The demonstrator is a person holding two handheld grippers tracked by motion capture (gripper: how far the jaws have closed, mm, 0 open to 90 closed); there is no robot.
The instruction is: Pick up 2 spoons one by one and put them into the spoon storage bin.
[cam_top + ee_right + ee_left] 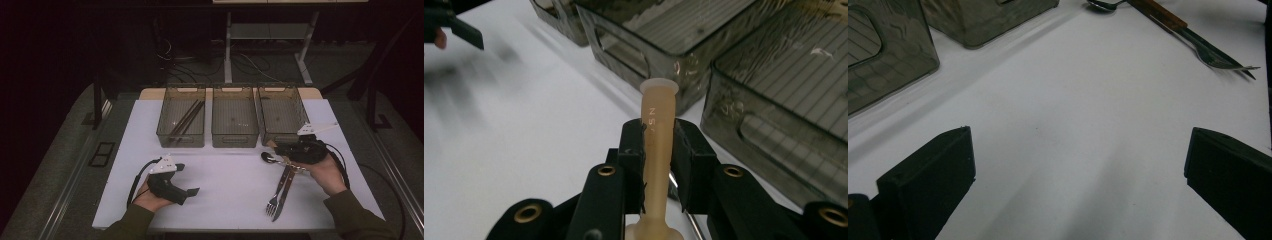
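Note:
My right gripper (281, 148) (659, 137) is shut on a beige utensil handle (659, 102) with small raised letters; the handle's tip (271, 144) pokes out just in front of the right bin (282, 90). What is at the handle's other end is hidden. A metal spoon (267, 157) (1103, 4) lies beside that gripper. A fork (274, 200) (1218, 56) and a knife (285, 187) with wooden handles lie together near the front right. My left gripper (187, 179) (1078, 165) hovers open over the bare white table (230, 190), holding nothing.
Three smoky see-through bins stand in a row at the back. The left bin (181, 139) holds dark chopsticks (186, 120); the middle bin (235, 141) looks empty. The left gripper's jaw (459, 27) appears far off in the right gripper view.

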